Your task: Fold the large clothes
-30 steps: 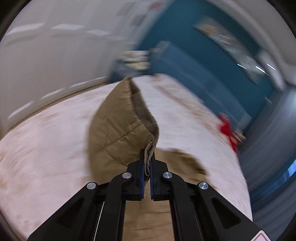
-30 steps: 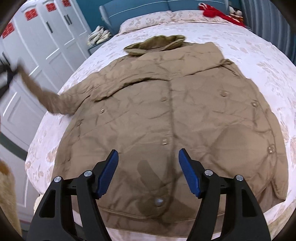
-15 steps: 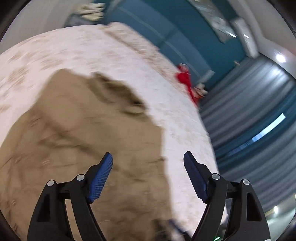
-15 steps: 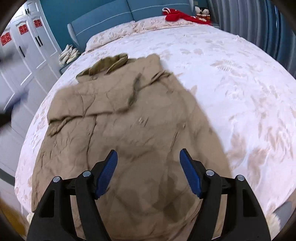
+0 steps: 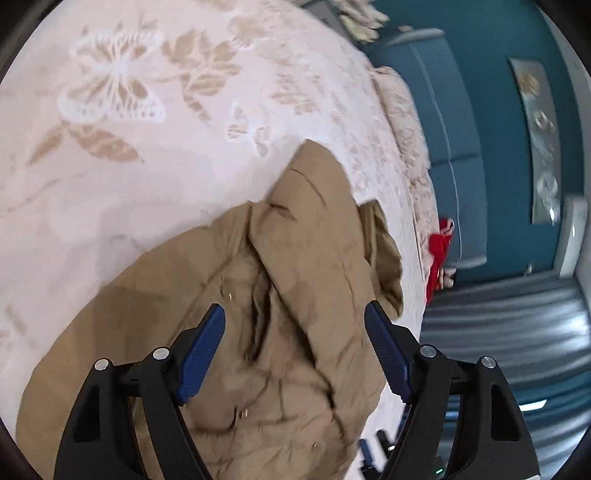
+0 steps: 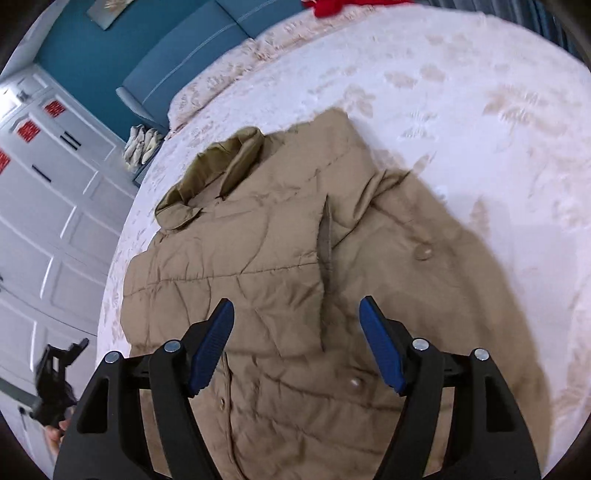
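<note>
Lengthwise ahead of both spread, empty jaws: tan coat (image 6: 280, 266), collar (image 6: 210, 177) far, hem near; left gripper (image 5: 295, 354) narrowing slightly, right gripper (image 6: 297, 347) likewise.

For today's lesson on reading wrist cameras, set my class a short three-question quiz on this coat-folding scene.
1. True or false: the left gripper grips the coat.
2. The coat lies on: A) a bed B) a floor C) a chair.
3. What colour is the item by the headboard?

Key: 1 false, its pads clear the fabric. 2 A. 3 red.
</note>
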Motion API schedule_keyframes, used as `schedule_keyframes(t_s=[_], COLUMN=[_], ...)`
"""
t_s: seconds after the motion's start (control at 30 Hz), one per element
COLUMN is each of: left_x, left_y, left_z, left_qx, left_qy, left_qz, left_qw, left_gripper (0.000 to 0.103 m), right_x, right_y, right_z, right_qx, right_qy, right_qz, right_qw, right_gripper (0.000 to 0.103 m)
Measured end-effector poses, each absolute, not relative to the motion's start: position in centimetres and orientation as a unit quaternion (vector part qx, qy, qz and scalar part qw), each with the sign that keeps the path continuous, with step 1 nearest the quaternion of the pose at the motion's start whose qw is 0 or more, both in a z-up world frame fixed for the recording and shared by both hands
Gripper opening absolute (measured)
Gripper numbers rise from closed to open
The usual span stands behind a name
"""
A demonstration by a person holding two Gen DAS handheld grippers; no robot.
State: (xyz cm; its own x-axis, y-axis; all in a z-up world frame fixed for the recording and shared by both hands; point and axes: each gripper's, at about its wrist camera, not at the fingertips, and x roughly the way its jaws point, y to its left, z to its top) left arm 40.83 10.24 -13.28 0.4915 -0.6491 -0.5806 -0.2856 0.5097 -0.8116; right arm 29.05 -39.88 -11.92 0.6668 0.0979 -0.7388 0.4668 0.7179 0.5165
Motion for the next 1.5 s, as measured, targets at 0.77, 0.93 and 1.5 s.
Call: schedule_keyframes(t_s=[0.77,0.93,1.5], left_x=[47.5,47.5,45.9], left_y=[8.9,8.8,4.7], left_z=[-19.0,-18.9,-16.1], left_qx=[-0.508,-0.506,-0.274], left_qy=[0.494,0.491,0.474], left_qz=[-0.109,-0.097,-0.069], left_qw=[0.697,0.703,0.834], left_gripper=[0.028,0.030,0.014], right_x=[33.1,34.2,37.2], right_y=[-38.6,-38.0,-38.1], right_z=[-10.3,-14.2,-13.2], right_qx=[0.250,0.271,0.146], right_qy=[0.414,0.447,0.445], right_qz=[-0.074,-0.076,-0.084], right_qw=[0.872,0.849,0.880], right_gripper=[0.057,0.026,0.002])
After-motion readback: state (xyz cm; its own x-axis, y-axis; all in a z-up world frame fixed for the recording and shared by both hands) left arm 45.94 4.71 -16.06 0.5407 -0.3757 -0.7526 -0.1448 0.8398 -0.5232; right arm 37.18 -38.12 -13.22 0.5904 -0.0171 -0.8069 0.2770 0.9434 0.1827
